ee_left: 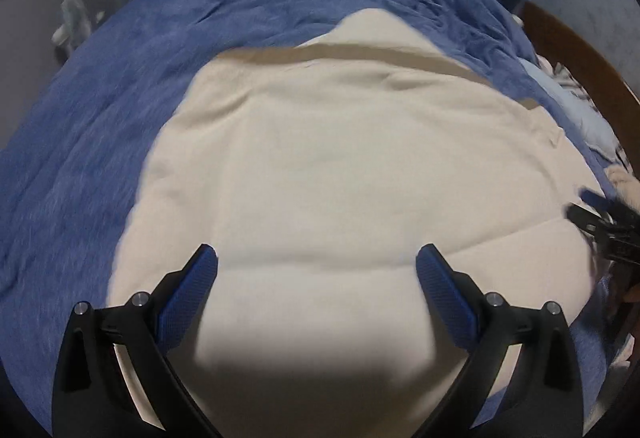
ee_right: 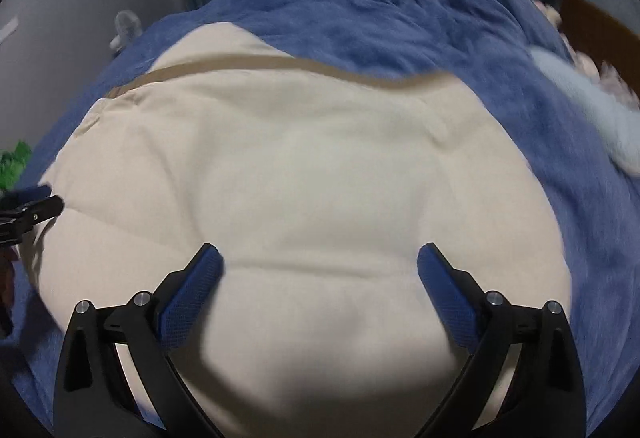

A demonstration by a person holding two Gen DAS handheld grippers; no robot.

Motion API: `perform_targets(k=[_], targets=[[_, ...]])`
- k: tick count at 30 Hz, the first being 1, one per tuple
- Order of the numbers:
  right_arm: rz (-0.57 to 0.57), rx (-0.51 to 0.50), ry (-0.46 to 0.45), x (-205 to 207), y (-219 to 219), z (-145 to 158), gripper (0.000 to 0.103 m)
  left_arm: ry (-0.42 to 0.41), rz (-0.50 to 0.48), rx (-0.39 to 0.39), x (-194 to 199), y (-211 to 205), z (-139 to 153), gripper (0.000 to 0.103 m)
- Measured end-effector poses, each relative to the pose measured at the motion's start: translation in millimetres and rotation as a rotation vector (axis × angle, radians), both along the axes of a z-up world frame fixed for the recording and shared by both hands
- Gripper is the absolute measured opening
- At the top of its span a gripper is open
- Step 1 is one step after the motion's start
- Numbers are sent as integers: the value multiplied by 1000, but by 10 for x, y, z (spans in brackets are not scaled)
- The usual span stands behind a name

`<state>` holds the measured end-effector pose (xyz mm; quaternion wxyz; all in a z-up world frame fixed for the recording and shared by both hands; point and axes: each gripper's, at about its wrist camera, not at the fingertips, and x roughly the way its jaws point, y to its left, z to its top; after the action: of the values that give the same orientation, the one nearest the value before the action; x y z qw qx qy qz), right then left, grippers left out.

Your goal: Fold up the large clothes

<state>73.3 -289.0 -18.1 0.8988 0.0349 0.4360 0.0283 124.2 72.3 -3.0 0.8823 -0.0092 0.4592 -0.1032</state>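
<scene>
Bedding first: a rumpled blue fleece blanket (ee_left: 100, 126) covers the bed from the left edge onward. On its middle lies the large cream fabric garment (ee_left: 320, 158), spread flat, a tan band (ee_left: 360, 56) crossing its far end. Left gripper (ee_left: 316, 262) hangs over the garment's near part, jaws wide apart, empty. Right gripper (ee_right: 320, 262) hangs alongside, jaws likewise spread, gripping nothing.

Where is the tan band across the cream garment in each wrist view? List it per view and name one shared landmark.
Left wrist: the tan band crosses the cream garment upper centre, sloping down to the right.
Right wrist: the tan band runs upper left to centre right.
Shared landmark: the blue blanket under the garment.
</scene>
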Motion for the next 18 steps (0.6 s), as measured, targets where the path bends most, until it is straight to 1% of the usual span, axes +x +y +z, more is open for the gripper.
perform_targets(k=[3, 4, 5, 6, 7, 8, 9, 10, 11, 12, 13, 14, 15, 16, 18], targets=[[-136, -46, 12, -253, -390, -10, 95, -10, 59, 20, -176, 302, -80, 96], [-200, -45, 33, -353, -589, -41, 95, -3, 76, 8, -221, 403, -118, 96], [-237, -34, 49, -403, -691, -73, 95, 21, 101, -6, -266, 501, -163, 97], [-282, 4, 66, -466, -834, -112, 95, 65, 136, -71, -281, 657, -214, 97], [-319, 77, 78, -540, -969, -142, 95, 84, 161, -118, -278, 761, -224, 96], [-348, 107, 77, -607, -1022, -138, 95, 84, 182, -139, -318, 831, -208, 96], [-366, 98, 58, -694, -1002, -78, 95, 52, 197, -122, -394, 857, -135, 96], [-355, 78, 36, -737, -936, -16, 92, 18, 198, -100, -465, 840, -66, 96], [-326, 54, 2, -800, -828, 59, 92, -23, 188, -88, -549, 792, 13, 96], [-276, 37, -46, -878, -652, 149, 92, -76, 159, -84, -672, 701, 114, 96], [-242, 32, -67, -910, -557, 185, 92, -120, 132, -66, -766, 594, 185, 96], [-201, 17, -88, -951, -402, 218, 92, -146, 110, -39, -817, 497, 222, 96], [-177, 6, -99, -969, -314, 227, 92, -172, 78, 26, -874, 333, 237, 96], [-145, -8, -112, -986, -167, 226, 92, -173, 61, 78, -887, 218, 215, 96], [-101, -21, -118, -1000, 16, 212, 92, -148, 24, 147, -872, 29, 121, 96]])
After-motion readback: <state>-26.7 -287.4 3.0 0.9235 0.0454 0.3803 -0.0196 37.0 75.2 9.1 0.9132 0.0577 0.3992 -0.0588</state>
